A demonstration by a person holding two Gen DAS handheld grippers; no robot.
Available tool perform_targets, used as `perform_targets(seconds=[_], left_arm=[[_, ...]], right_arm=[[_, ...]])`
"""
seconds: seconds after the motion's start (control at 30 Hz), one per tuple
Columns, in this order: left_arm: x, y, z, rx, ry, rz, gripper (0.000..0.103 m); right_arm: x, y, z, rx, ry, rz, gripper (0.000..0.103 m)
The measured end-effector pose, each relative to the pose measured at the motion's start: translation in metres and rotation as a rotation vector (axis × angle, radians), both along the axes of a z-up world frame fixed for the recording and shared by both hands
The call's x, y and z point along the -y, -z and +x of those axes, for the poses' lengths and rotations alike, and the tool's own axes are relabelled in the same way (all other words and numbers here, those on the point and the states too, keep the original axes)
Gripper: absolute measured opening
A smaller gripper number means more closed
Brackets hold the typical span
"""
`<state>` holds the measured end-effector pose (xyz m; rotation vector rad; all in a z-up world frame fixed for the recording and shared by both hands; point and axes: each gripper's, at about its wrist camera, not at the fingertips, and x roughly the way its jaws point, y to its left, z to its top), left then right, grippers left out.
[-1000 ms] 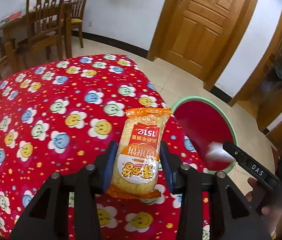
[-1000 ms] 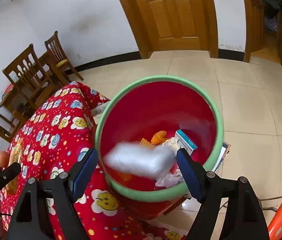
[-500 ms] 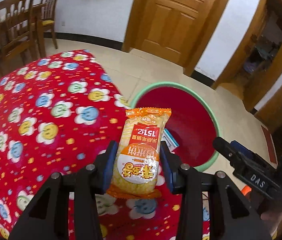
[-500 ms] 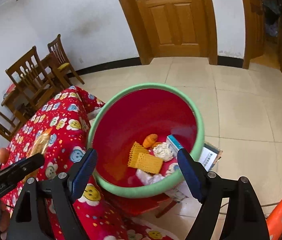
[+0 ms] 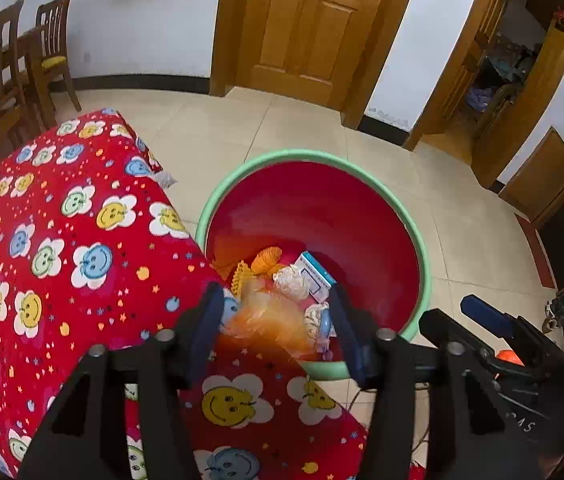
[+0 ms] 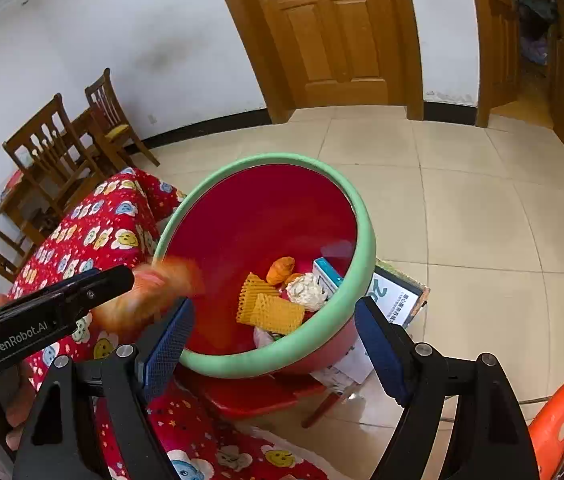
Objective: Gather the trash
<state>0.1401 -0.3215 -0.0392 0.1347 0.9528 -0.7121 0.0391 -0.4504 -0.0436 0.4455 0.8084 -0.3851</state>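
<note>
The left gripper (image 5: 276, 322) is opening its jaws, and the orange snack packet (image 5: 266, 318), blurred, sits loose between them above the near rim of the red basin (image 5: 418, 240). The right gripper (image 6: 270, 344), at the packet's 3 o'clock, stands wide and empty over the tablecloth (image 5: 62, 240)

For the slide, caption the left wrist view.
Left gripper opening, blurred orange snack packet between its jaws, above the red basin of trash.

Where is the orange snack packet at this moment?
In the left wrist view the snack packet is a blur between the opening jaws of the left gripper, at the near rim of the basin, beside the flowered tablecloth.
</note>
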Motion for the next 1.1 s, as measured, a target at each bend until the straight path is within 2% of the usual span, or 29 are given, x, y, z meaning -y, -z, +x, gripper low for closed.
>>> perform_targets(seconds=[0.17, 0.4, 0.6, 0.8, 1.1], left_arm=[[-0.005, 0.0, -0.002, 0.001, -0.014, 0.0, 0.058], [-0.032, -0.006, -0.007, -0.002, -0.077, 0.0, 0.058], [-0.07, -0.017, -0.016, 0.021, -0.158, 0.005, 0.06], [-0.118, -0.027, -0.027, 0.034, -0.291, 0.003, 0.06], [-0.172, -0.041, -0.049, 0.059, -0.396, -0.005, 0.061]], right_arm=[[0.0, -0.002, -0.001, 0.009, -0.011, 0.001, 0.083], [-0.014, -0.015, -0.003, 0.039, -0.058, 0.0, 0.083], [-0.036, -0.025, 0.0, 0.062, -0.105, 0.001, 0.083], [-0.066, -0.031, 0.005, 0.077, -0.175, 0.017, 0.083], [-0.114, -0.045, 0.006, 0.111, -0.275, 0.021, 0.083]])
